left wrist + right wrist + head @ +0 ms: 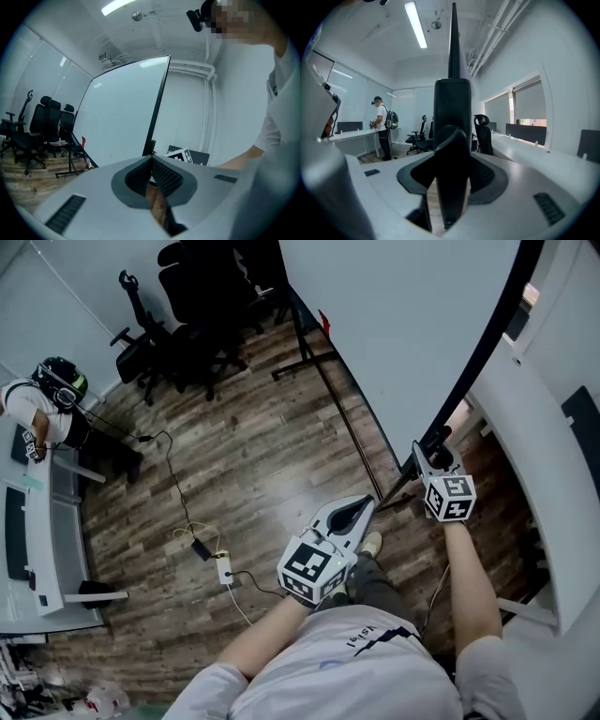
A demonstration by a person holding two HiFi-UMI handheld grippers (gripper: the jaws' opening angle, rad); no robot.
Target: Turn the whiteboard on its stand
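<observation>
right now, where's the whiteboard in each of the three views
Head view: the whiteboard fills the upper right, its black edge running down to the right tongs.
Left gripper view: centre left, its pale face showing.
Right gripper view: edge on, a black bar up the middle, clamped by those tongs.
Shared landmark: the black office chairs.

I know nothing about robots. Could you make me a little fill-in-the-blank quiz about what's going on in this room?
1. The black frame clamped by the right gripper belongs to the ____.
2. The left gripper holds nothing, and its jaws are ____.
3. On the wooden floor beyond the board stand several black office ____.

Missing words: whiteboard; shut; chairs
</observation>
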